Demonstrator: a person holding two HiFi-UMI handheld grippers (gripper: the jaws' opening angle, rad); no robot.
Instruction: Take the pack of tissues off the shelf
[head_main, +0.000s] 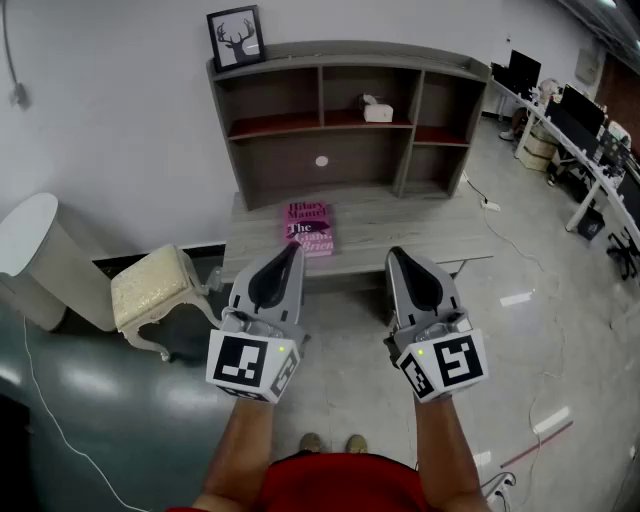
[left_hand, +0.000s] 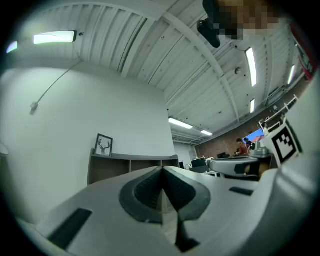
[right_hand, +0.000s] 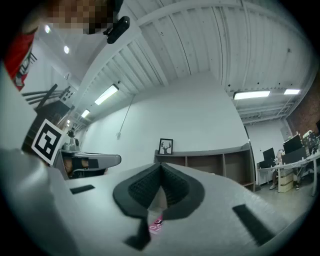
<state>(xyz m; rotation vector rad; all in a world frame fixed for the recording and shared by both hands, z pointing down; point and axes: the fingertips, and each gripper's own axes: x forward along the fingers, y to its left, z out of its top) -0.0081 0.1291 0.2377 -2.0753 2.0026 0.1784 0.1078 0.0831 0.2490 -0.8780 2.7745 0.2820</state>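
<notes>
A small white pack of tissues (head_main: 377, 110) sits on the middle shelf of the grey wooden shelf unit (head_main: 345, 130), in the centre compartment. Both grippers are held side by side well short of the unit, near the desk's front edge. My left gripper (head_main: 294, 250) is shut with nothing in it, its pads (left_hand: 150, 190) meeting. My right gripper (head_main: 396, 254) is shut and empty too, with its pads (right_hand: 172, 187) closed together. The shelf unit (right_hand: 215, 165) shows behind the right jaws and the same shelf unit (left_hand: 125, 167) behind the left ones. The tissues are not visible in either gripper view.
A pink book (head_main: 309, 227) lies on the grey desk (head_main: 400, 225) under the shelves. A framed deer picture (head_main: 236, 37) stands on top of the unit. A cream stool (head_main: 155, 290) and white round bin (head_main: 35, 255) stand at left. Office desks (head_main: 585, 150) line the right side.
</notes>
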